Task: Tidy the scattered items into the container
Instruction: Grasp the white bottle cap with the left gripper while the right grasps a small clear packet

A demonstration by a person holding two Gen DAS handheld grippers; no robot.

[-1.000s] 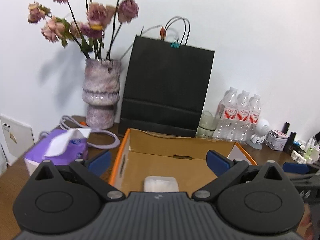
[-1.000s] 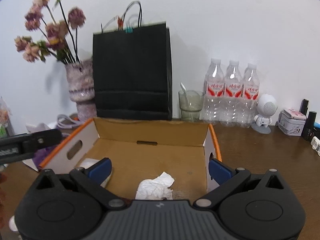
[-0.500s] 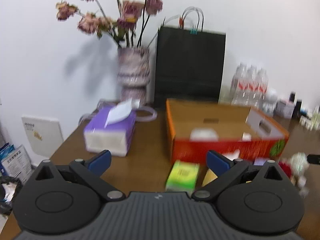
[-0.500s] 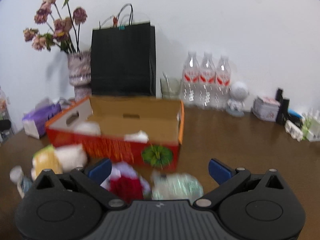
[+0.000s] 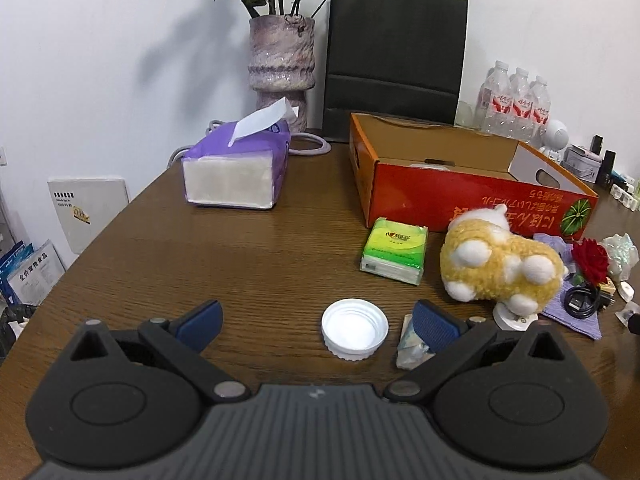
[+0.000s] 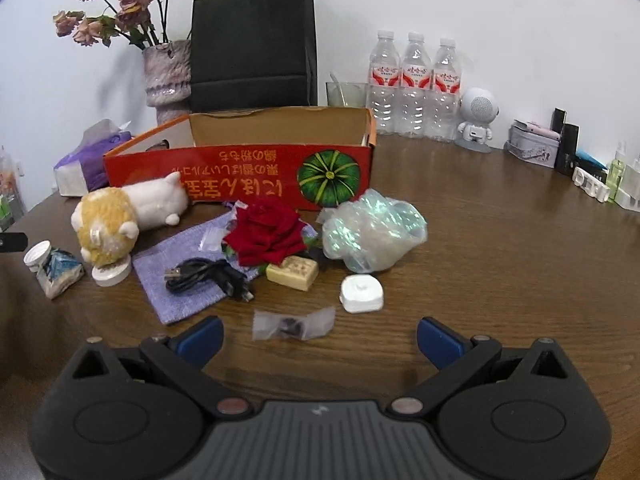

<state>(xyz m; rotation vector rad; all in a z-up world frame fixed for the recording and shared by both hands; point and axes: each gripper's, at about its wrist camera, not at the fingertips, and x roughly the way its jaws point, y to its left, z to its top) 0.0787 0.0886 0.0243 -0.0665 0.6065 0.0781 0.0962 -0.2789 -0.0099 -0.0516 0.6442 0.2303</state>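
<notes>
The red-orange cardboard box (image 5: pixel 480 200) (image 6: pixel 240 172) stands open on the brown table. In front of it lie a plush toy (image 5: pixel 500 264) (image 6: pixel 116 220), a green tissue pack (image 5: pixel 394 254), a white lid (image 5: pixel 355 328), a crumpled wrapper (image 5: pixel 410 350), a red rose (image 6: pixel 266 236), a black cable (image 6: pixel 208 276) on a purple pouch (image 6: pixel 180 280), a beige block (image 6: pixel 293 273), a white square piece (image 6: pixel 361 294), a clear bag (image 6: pixel 372 236) and a small plastic packet (image 6: pixel 293 323). My left gripper (image 5: pixel 316 318) is open, just before the lid. My right gripper (image 6: pixel 318 334) is open, just before the packet.
A purple tissue box (image 5: pixel 238 172) sits left of the box. A vase of dried flowers (image 5: pixel 282 64), a black paper bag (image 5: pixel 396 56), water bottles (image 6: pixel 414 88), a white figurine (image 6: pixel 476 122) and small cosmetics (image 6: pixel 560 152) line the back and right side.
Both grippers have pulled back from over the box to low positions in front of it. The scattered items on the table have come into view.
</notes>
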